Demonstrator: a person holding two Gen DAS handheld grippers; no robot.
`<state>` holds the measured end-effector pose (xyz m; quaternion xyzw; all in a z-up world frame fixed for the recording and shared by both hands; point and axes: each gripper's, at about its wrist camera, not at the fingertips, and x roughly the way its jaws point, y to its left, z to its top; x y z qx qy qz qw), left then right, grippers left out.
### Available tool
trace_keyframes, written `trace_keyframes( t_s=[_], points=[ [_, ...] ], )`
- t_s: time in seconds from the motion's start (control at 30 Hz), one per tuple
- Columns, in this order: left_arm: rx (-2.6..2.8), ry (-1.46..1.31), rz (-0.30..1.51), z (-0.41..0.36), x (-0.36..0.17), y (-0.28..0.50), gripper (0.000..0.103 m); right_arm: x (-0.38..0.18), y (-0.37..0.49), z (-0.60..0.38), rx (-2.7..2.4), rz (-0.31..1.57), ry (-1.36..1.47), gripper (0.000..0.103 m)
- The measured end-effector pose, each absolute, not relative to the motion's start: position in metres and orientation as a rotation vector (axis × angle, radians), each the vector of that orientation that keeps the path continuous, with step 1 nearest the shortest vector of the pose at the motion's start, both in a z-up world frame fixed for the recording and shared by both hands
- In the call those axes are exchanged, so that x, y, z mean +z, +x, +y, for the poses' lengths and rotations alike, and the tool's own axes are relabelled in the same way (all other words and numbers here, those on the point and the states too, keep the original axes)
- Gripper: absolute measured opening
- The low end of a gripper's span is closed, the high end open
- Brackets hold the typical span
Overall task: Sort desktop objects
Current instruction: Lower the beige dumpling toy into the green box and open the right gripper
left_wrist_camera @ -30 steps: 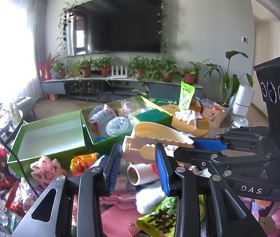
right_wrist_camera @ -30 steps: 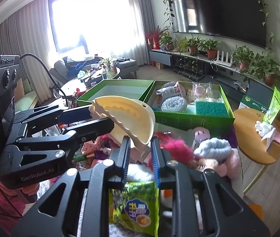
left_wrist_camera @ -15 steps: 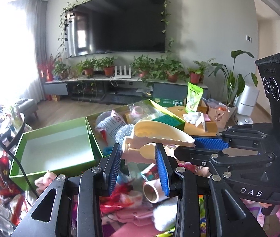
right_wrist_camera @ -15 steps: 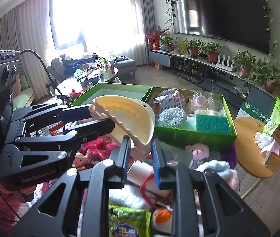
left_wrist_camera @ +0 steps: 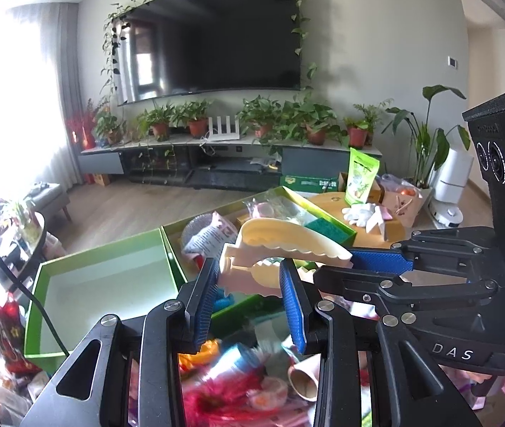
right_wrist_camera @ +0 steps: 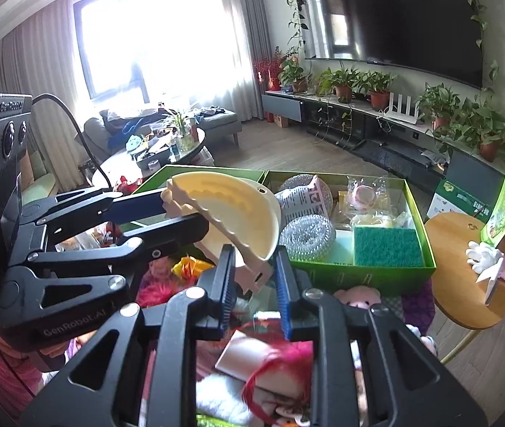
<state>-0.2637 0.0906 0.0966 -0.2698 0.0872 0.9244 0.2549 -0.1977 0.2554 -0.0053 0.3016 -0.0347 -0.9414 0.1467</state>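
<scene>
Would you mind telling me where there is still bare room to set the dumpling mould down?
The left green box is bare inside, bordered by the filled right green box. That one is crowded: steel scourers, green sponge, packets. The table below both claws is a heap of toys and packets. Both claws hold the dumpling mould.

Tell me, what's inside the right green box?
In the green box: a steel scourer, a green sponge, a printed pouch and clear packets. The dumpling mould hides its near left corner.
</scene>
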Motion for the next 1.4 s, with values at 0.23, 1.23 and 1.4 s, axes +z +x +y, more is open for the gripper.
trace_keyframes(
  t_s=[0.23, 1.23, 1.4],
  points=[
    [2.493, -0.762, 0.268, 0.091, 0.097, -0.291, 0.035, -0.007, -0.223, 0.257, -2.703, -0.185, 0.891, 0.024],
    [2.43, -0.964, 0.291, 0.088, 0.051, -0.389, 0.035, -0.063, -0.309, 0.248, -2.589, -0.465, 1.191, 0.021],
    [2.413, -0.999, 0.28, 0.091, 0.038, -0.4, 0.035, -0.075, -0.315, 0.248, -2.578, -0.492, 1.263, 0.019]
  ],
)
